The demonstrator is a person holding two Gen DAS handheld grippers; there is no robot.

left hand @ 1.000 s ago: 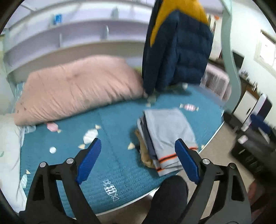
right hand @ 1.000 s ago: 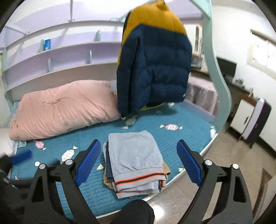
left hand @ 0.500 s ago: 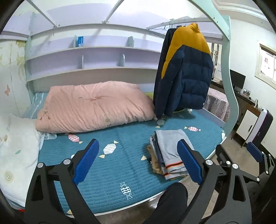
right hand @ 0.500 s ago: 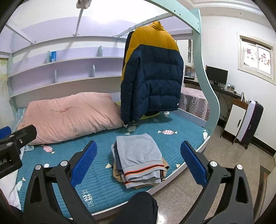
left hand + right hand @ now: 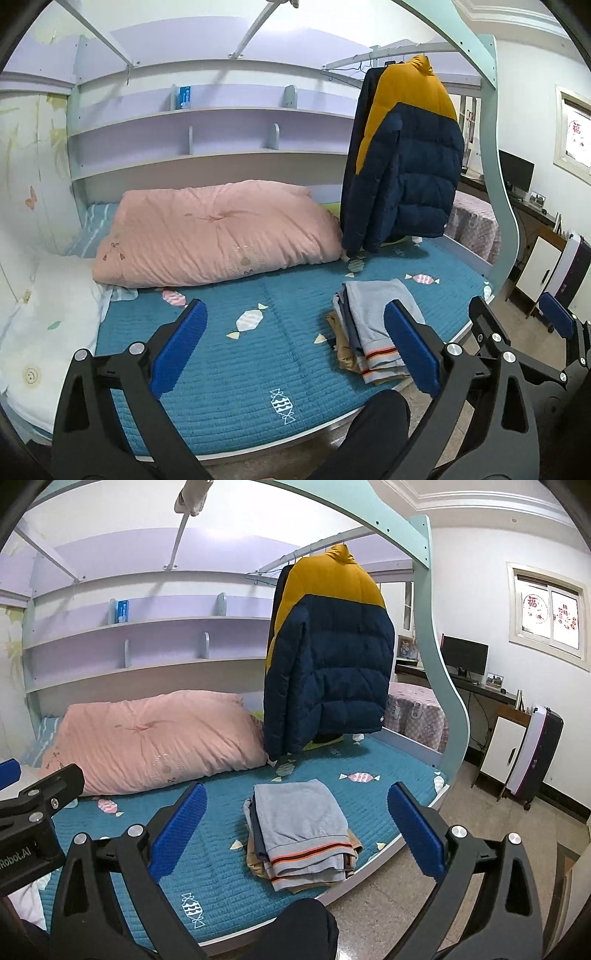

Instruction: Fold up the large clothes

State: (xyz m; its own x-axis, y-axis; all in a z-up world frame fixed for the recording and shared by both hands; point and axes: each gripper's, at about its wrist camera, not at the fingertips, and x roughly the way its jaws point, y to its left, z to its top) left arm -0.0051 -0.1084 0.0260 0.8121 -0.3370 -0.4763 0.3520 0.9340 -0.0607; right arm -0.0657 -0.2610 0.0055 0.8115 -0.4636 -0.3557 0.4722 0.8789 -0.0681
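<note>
Both my grippers, left gripper opening and right gripper, stand wide, nothing between them. Folded stack sits near the bed's front edge; a careless nudge may tip it onto the floor.

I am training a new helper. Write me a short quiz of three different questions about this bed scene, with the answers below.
1. True or false: the navy and mustard yellow padded jacket lies flat on the teal quilted mattress cover.
2. Which garment tops the stack of folded clothes? A: grey piece with orange and dark stripes; B: red towel; C: white shirt.
3. Fill in: the big pink quilted duvet lies ___ the shelves.

Key: 1 false, it hangs from a rail. 2 A. 3 below.
</note>
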